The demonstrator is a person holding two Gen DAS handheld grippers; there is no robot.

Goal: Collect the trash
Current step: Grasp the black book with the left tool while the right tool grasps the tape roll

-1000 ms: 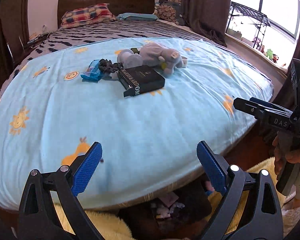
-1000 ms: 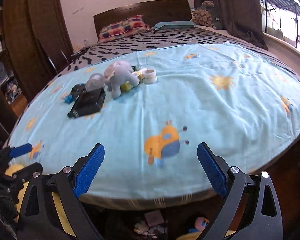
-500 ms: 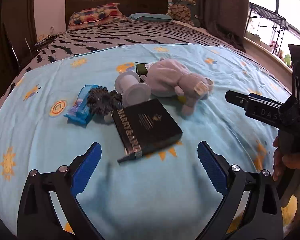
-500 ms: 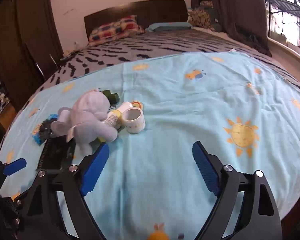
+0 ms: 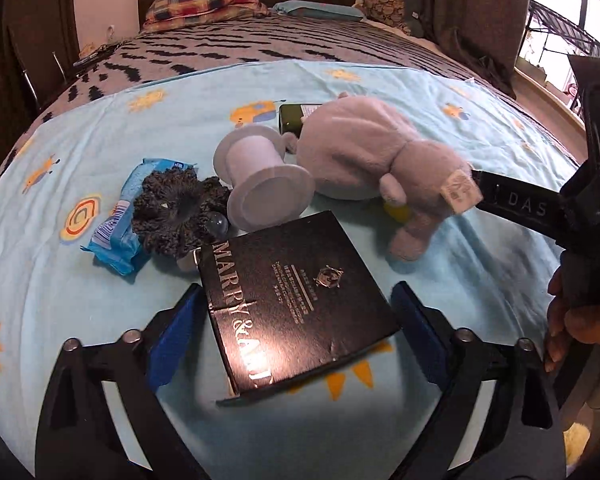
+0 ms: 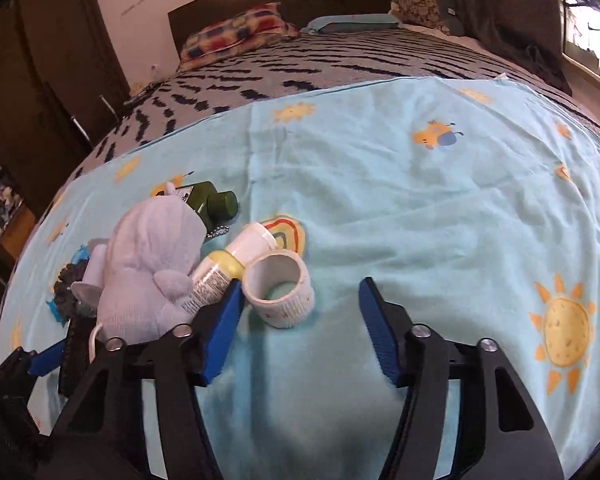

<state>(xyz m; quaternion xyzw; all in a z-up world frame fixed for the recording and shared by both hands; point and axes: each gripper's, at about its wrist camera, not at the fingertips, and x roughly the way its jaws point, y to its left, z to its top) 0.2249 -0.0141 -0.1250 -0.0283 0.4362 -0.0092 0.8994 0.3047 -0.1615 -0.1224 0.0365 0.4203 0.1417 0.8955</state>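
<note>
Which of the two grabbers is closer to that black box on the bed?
The left. The left gripper has its open fingers on either side of the black box. The right gripper sits farther right, beside the tape roll.

The left tongs (image 5: 296, 336) stand spread wide on either side of a flat black cardboard box with gold lettering (image 5: 296, 300), not touching it. Just beyond the box lie a dark crocheted scrunchie (image 5: 176, 208) on a blue plastic wrapper (image 5: 116, 232), a pale lilac spool (image 5: 260, 176), and a grey plush toy (image 5: 380, 160).
</note>
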